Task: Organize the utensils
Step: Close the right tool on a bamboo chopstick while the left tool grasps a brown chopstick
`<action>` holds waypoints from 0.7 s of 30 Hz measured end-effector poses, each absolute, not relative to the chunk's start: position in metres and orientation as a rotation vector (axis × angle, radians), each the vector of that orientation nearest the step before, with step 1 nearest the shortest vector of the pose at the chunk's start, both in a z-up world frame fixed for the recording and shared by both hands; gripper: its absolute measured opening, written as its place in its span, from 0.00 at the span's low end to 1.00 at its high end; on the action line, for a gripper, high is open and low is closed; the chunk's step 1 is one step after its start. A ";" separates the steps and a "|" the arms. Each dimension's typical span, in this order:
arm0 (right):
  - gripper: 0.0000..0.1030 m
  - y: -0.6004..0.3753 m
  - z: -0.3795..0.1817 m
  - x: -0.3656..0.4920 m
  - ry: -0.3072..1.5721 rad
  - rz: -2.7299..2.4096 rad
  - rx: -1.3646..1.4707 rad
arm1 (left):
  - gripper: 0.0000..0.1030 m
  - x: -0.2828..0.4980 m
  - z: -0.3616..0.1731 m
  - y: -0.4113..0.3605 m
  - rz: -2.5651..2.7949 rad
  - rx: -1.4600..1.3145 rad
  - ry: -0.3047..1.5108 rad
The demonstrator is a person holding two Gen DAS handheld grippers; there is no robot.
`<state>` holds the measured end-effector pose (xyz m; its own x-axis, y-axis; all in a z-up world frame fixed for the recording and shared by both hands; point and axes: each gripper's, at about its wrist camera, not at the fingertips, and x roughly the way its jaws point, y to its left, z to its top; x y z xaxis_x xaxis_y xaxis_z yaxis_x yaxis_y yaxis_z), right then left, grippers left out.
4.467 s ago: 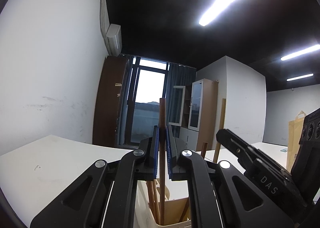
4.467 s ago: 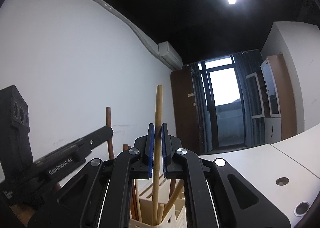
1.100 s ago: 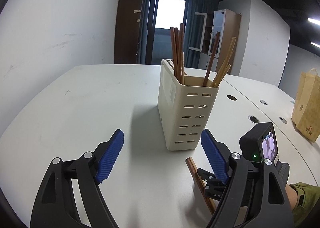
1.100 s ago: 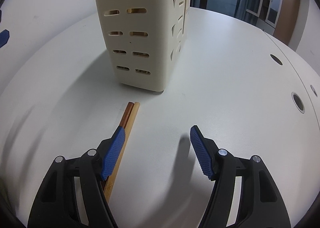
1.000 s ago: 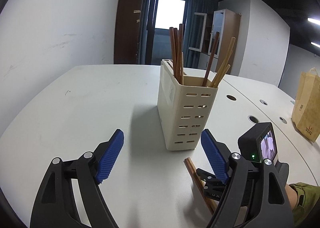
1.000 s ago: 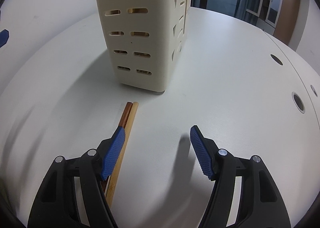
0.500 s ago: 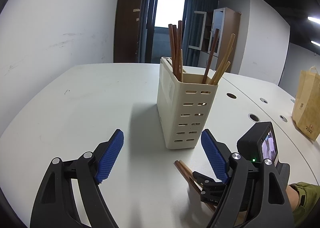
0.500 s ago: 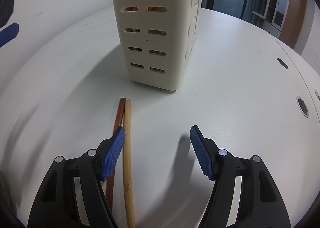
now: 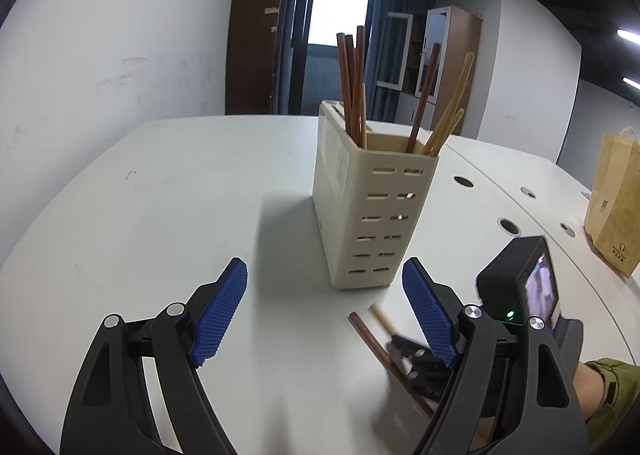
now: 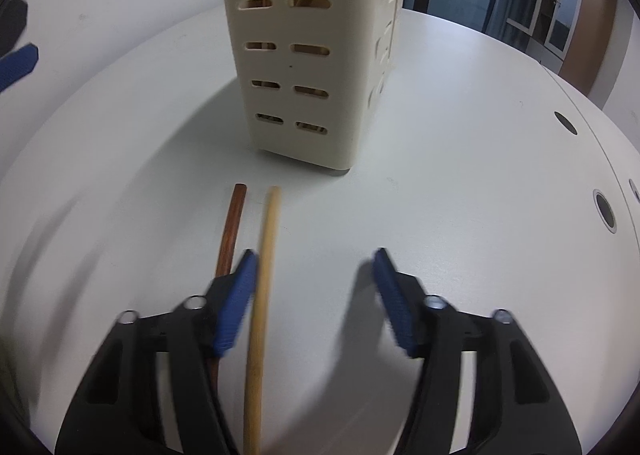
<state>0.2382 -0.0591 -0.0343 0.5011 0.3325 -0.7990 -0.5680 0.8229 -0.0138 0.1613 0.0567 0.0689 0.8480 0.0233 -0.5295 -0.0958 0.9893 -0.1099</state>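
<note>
A cream slotted utensil caddy [image 9: 372, 215] [image 10: 304, 55] stands on the white table and holds several dark chopsticks [image 9: 352, 83] and light ones [image 9: 452, 115]. In front of it a light chopstick [image 10: 264, 279] [image 9: 382, 321] and a dark chopstick [image 10: 232, 227] [image 9: 372, 343] lie on the table. My right gripper [image 10: 314, 255] is low over them with its jaws closing. The light stick lies between the jaws, against the left pad; the dark one lies outside that finger. My left gripper [image 9: 324, 315] hovers open and empty, short of the caddy.
A brown paper bag [image 9: 616, 207] stands at the table's far right. Round cable holes [image 10: 604, 211] [image 9: 508, 225] dot the right side of the table. A person's green sleeve [image 9: 612, 395] shows behind the right gripper. A wall runs along the left.
The right jaws have narrowed. The left finger now sits between the two chopsticks, which have spread apart, with the light one inside the jaws. The left gripper has not moved.
</note>
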 end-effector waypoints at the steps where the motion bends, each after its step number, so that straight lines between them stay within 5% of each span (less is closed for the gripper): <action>1: 0.42 -0.061 -0.033 0.239 0.903 0.551 -0.284 | 0.77 0.163 0.067 0.057 0.063 -0.137 0.570; 9: 0.17 -0.070 -0.031 0.244 0.920 0.553 -0.260 | 0.77 0.176 0.049 0.057 0.044 -0.146 0.654; 21: 0.07 -0.090 -0.030 0.260 0.955 0.563 -0.188 | 0.75 0.192 0.019 0.038 -0.051 -0.121 0.783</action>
